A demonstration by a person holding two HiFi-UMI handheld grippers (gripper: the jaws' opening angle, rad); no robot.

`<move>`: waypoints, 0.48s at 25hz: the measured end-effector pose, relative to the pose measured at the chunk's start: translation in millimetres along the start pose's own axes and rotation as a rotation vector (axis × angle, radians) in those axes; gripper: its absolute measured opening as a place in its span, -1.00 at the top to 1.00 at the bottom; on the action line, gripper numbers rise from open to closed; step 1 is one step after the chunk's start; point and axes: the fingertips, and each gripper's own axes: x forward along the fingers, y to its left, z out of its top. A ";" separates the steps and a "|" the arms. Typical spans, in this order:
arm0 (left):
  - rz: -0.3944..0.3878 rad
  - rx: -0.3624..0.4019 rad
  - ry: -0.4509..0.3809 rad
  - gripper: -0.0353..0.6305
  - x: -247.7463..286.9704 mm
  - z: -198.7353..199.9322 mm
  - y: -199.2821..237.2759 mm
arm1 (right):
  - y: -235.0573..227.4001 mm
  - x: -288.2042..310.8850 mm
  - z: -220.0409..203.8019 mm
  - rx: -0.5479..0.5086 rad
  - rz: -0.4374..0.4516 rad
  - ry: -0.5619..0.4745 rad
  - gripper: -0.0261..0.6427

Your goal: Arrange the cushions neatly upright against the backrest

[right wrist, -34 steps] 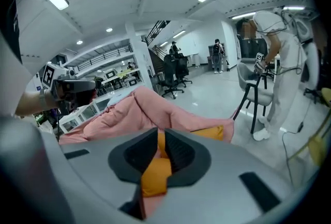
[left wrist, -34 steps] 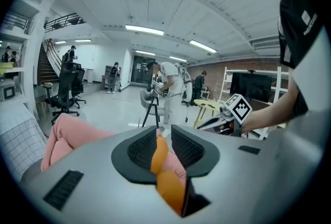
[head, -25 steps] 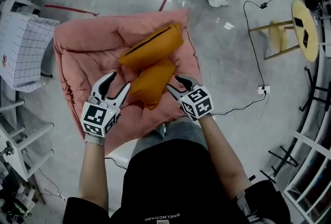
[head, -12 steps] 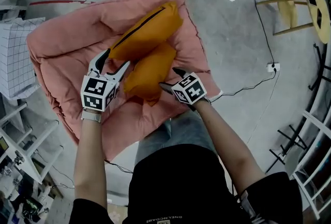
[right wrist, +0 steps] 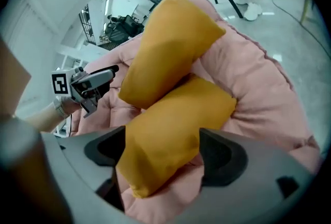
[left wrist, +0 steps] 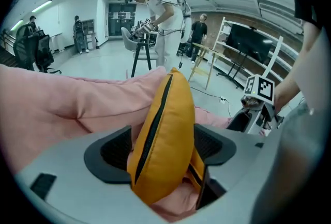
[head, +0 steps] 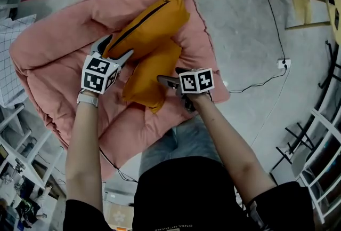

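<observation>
Two orange cushions lie on a big pink padded seat. The upper cushion, with a black zipper, leans across the lower cushion. My left gripper straddles the near end of the zippered cushion, which stands on edge between the jaws; the jaws are opening and a gap shows at the pads. My right gripper sits at the lower cushion's right side. In the right gripper view that lower cushion lies between its jaws, which are also opening, with a gap at the right pad.
A wooden stool stands on the grey floor at the far right, with a cable and socket near it. A white checked box sits left of the seat. White racks line the right. People stand beyond.
Both grippers have moved forward onto the cushions and their jaws have spread wider. The left one now straddles the zippered cushion's end; the right one has closed in on the lower cushion.
</observation>
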 end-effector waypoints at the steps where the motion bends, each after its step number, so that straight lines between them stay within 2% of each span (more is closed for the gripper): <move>1: -0.005 0.001 0.012 -0.20 7.1 -3.2 1.5 | -2.5 2.0 1.3 0.038 0.003 -0.002 -0.37; 5: -0.039 0.000 0.065 -0.23 31.7 -16.8 5.3 | -10.7 15.5 1.6 0.200 0.012 0.003 -0.48; 9: -0.073 -0.025 0.100 -0.23 46.4 -26.0 8.9 | -20.1 36.2 -14.1 0.279 -0.018 0.060 -0.51; 12: -0.098 -0.060 0.130 -0.23 53.5 -32.7 9.6 | -22.6 47.7 -20.7 0.350 -0.005 0.070 -0.52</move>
